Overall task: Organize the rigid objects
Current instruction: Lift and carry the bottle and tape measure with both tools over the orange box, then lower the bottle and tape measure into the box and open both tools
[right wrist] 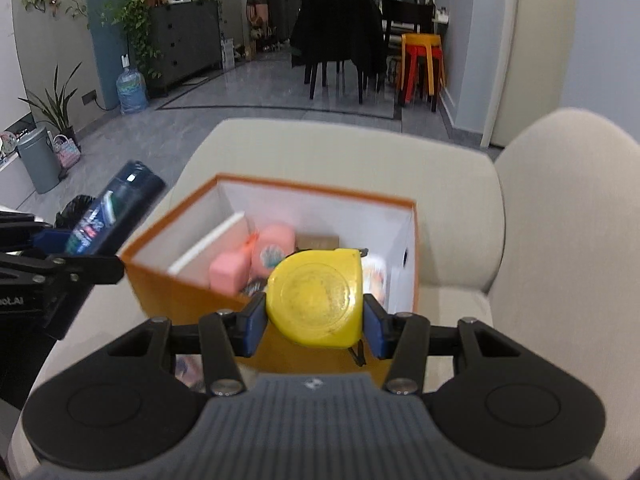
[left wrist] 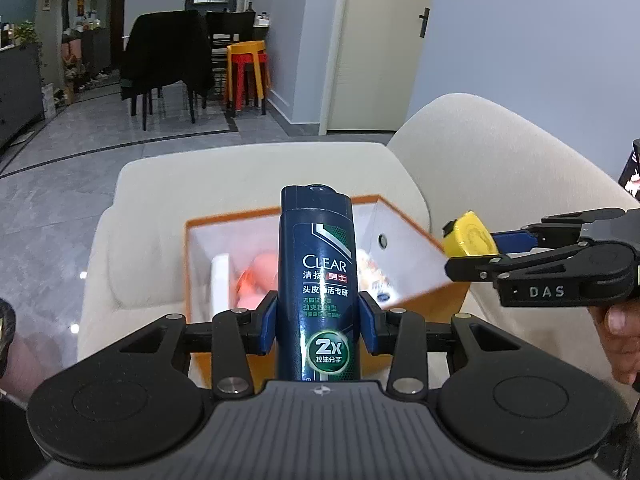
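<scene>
- All around the work is a cream sofa (right wrist: 340, 152), its seat carrying an orange box (right wrist: 168, 292); beyond it a grey tiled floor runs back to black dining chairs (left wrist: 168, 52) and stacked yellow and red stools (right wrist: 422, 60).
- Nothing stands between either gripper and the box's open top; the two tools sit side by side, close but apart.
- Left gripper (left wrist: 318, 322): blue pads pressed on both sides of a dark blue shampoo bottle (left wrist: 318, 272), narrow gap, firm hold.
- The bottle runs lengthwise along the fingers, cap end pointing away from the hand, out over the box's near wall.
- Right gripper (right wrist: 316, 326): pads clamped on the flanks of a yellow tape measure (right wrist: 316, 298), its round flat face toward the camera, tape tip up at the top right.
- The tape measure hangs over the near wall of the box, clear of it.
- Inside the white-lined box: a white flat board (right wrist: 208, 246) leaning on the left wall, two pink pieces (right wrist: 256, 260), a brown item behind them and printed packaging to the right; exactly what these are is blurred.
</scene>
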The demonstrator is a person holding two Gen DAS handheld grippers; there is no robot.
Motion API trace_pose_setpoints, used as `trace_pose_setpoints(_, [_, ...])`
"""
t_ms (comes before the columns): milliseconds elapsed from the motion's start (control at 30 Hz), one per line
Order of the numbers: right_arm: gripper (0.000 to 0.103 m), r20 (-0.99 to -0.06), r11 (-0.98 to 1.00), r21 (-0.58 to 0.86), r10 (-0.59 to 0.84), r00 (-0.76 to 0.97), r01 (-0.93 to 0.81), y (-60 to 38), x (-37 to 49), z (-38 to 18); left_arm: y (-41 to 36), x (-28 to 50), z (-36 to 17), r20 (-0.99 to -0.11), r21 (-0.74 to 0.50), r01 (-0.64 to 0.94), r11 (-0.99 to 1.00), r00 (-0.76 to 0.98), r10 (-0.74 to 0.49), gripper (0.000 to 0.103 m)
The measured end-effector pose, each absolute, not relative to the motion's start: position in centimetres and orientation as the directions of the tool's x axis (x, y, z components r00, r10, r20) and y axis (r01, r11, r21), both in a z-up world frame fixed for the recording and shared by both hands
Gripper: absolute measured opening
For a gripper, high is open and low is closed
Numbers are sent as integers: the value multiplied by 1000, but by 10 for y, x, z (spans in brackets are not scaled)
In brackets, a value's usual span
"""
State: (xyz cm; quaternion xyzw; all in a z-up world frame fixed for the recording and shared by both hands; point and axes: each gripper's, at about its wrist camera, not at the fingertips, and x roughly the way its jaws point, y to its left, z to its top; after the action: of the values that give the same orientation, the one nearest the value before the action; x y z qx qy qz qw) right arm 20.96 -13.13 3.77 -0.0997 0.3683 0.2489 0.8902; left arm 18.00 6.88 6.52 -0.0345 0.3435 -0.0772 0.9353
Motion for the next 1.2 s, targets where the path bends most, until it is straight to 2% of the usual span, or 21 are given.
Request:
trace_pose_setpoints(267, [50, -690, 863, -29, 347, 635, -504, -123, 253, 50, 70, 239, 65, -639, -154, 104, 983, 748, -179, 46])
trace_pose_setpoints(467, [50, -702, 862, -49, 329, 632, -504, -114, 278, 42, 70, 275, 47, -686, -191, 95, 977, 699, -202, 46])
trace_pose_setpoints(800, [50, -764, 857, -65, 287, 578, -511, -98, 307, -9, 63, 303, -5, -771, -199, 71, 977, 605, -201, 46])
trace_pose_setpoints(1200, [50, -823, 848, -66, 252, 509, -526, -94, 321, -56, 55, 310, -33, -832, -176, 77, 981, 521, -190, 46])
